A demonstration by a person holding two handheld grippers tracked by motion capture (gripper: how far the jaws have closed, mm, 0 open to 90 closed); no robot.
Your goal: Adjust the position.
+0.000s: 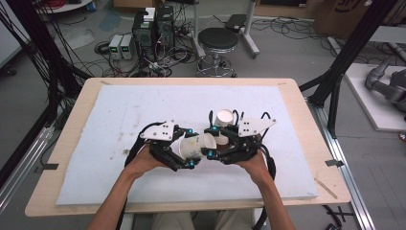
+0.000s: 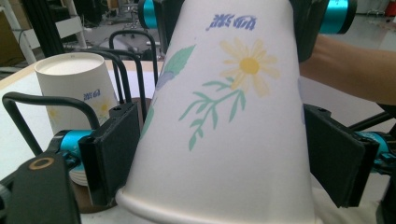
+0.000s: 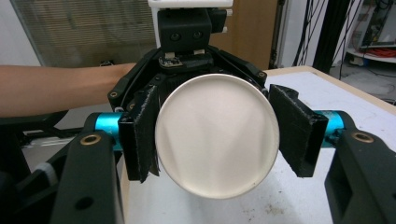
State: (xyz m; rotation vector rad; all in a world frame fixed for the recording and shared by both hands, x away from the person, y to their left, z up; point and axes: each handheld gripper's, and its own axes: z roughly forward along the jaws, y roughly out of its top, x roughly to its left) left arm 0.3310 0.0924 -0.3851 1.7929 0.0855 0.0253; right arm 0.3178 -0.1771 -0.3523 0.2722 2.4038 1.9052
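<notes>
Currently both grippers meet near the table's [image 1: 72, 143] front-centre: the left gripper [image 1: 184, 151] clamps a daisy-print paper cup [image 2: 224, 121], the right gripper's [image 3: 215, 135] jaws flank its base. Judging so, squeeze lightly, pull straight.

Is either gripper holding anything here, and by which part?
The left gripper clamps a flowered paper cup across its side wall, near the rim. Whether the right gripper grips it too cannot be told.
</notes>
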